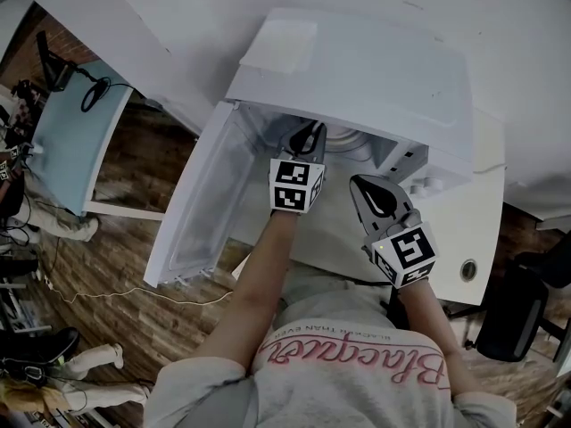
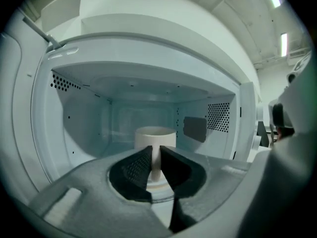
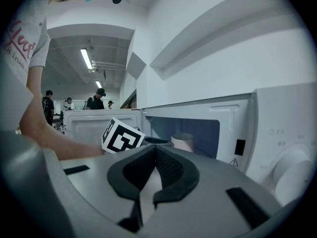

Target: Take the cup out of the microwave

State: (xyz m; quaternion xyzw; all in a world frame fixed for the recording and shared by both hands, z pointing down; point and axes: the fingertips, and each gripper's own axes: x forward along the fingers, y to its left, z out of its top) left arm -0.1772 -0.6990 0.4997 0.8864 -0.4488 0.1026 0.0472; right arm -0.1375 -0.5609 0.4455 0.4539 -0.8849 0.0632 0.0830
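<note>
A white microwave stands on a white table with its door swung open to the left. Inside, on the turntable, a white cup stands upright with its handle toward me. My left gripper reaches into the cavity, and its jaws are closed from both sides on the cup's handle. The head view shows that left gripper at the oven's mouth, the cup hidden. My right gripper hangs outside in front of the control panel, fingertips together, empty; the cup shows beyond it.
The control panel with a round knob is at the microwave's right. The open door bounds the left side. A pale blue table and a black chair stand on the wooden floor. People stand far back in the room.
</note>
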